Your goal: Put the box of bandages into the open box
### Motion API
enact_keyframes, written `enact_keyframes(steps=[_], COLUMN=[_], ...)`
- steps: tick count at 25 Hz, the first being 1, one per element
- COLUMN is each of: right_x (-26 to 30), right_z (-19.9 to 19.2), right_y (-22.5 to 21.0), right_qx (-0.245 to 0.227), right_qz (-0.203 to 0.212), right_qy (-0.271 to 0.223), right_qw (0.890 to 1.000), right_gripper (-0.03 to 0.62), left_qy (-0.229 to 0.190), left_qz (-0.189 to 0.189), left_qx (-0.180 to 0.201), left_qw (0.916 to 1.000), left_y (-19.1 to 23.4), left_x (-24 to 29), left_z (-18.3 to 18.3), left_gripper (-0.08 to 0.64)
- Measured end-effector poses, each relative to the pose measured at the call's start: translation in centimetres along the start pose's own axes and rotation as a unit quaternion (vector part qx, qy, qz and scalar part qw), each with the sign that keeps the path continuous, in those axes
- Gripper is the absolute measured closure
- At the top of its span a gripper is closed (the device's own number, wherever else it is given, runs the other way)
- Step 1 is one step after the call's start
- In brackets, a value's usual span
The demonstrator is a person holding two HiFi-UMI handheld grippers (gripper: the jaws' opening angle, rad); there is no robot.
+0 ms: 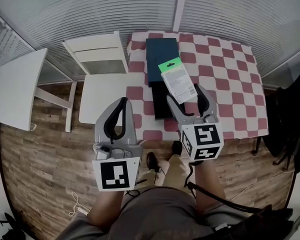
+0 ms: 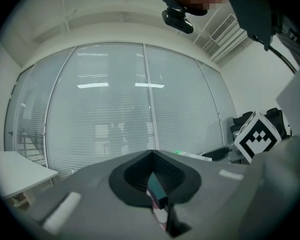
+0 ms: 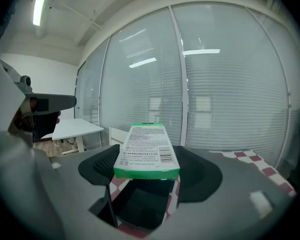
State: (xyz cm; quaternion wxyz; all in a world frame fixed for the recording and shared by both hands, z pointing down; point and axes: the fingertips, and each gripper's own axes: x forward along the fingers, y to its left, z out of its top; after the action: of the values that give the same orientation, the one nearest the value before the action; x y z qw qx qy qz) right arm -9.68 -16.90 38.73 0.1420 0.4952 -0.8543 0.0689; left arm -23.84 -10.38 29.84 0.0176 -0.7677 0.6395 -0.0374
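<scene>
My right gripper (image 1: 185, 94) is shut on the box of bandages (image 1: 177, 80), a white carton with a green end that pokes forward past the jaws. In the head view it hangs over the open dark box (image 1: 161, 104) on the checkered table (image 1: 225, 74). The dark blue lid (image 1: 162, 54) lies just beyond. The right gripper view shows the carton (image 3: 146, 144) lying flat between the jaws of my right gripper (image 3: 149, 159), with the open box (image 3: 140, 206) below it. My left gripper (image 1: 123, 102) (image 2: 151, 153) is shut and empty, left of the table's near corner.
A white chair (image 1: 96, 52) and a white seat (image 1: 102, 95) stand left of the table, with a white desk (image 1: 14, 86) further left. A dark chair (image 1: 290, 116) is at the right. Wooden floor (image 1: 40, 169) lies below, and blinds cover the windows behind.
</scene>
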Motion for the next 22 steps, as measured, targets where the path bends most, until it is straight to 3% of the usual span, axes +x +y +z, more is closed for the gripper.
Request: enact_keyframes(steps=[12,22], right_x=[2.3,4.0], right_z=[-10.3,-14.4], right_y=[0.7,0.7], right_qx=[0.041,0.037], right_qz=[-0.017,-0.032], right_qy=[0.081,0.141], right_qw=[0.996,0.989], right_gripper=[0.209,0.209], left_qy=[0.074,0.101], left_qz=[-0.035,-0.041], left_qx=[-0.004,-0.014], left_qw=[0.9966,0.9940], left_y=[-0.8,0.0], left_x=[1.1,2.9], left_z=[-7.7,-10.3], left_gripper=[0.560,0.560])
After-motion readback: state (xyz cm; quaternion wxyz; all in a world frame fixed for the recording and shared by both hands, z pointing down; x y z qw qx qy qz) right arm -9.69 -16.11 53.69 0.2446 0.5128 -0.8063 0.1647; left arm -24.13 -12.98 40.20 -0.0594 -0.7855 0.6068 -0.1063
